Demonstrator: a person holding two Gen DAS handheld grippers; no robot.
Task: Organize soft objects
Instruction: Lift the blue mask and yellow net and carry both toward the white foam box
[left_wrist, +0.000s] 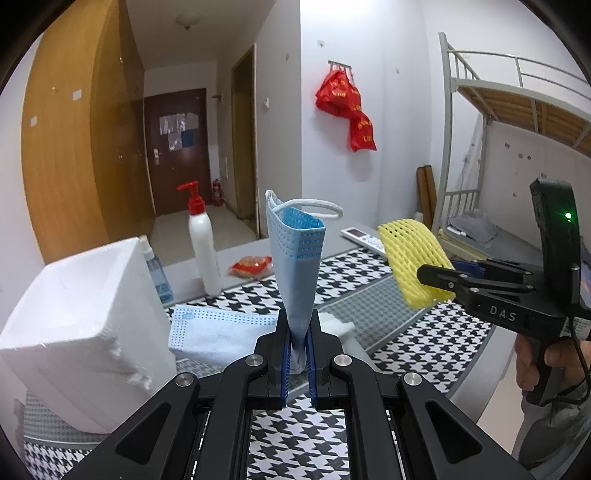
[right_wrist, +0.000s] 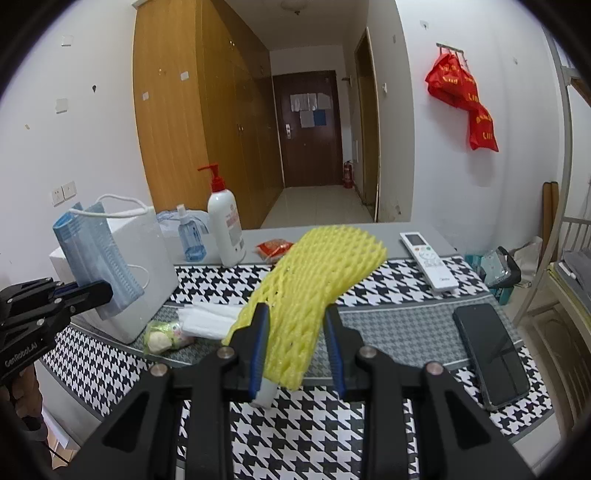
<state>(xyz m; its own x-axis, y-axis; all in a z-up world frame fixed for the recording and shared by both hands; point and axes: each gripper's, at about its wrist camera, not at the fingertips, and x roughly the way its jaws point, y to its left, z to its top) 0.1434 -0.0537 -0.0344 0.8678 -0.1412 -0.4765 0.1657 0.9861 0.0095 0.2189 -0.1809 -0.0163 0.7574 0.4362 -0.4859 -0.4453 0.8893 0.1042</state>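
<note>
My left gripper (left_wrist: 298, 332) is shut on a folded blue face mask (left_wrist: 295, 254) and holds it upright above the table; it also shows in the right wrist view (right_wrist: 98, 258). My right gripper (right_wrist: 295, 317) holds a yellow foam net sleeve (right_wrist: 314, 280) between its fingers, above the table; the sleeve also shows in the left wrist view (left_wrist: 413, 258). A second blue mask (left_wrist: 218, 332) lies flat on the houndstooth cloth (left_wrist: 424, 343) beside a white foam box (left_wrist: 85, 325). White folded cloth (right_wrist: 207, 319) and a small green-white soft toy (right_wrist: 162, 334) lie by the box.
A pump bottle (right_wrist: 225, 225), a blue spray bottle (right_wrist: 190, 236) and a red snack packet (right_wrist: 275, 247) stand at the table's back. A remote (right_wrist: 428, 260) and a black phone (right_wrist: 491, 354) lie on the right. A bunk bed (left_wrist: 517, 122) stands beyond the right edge.
</note>
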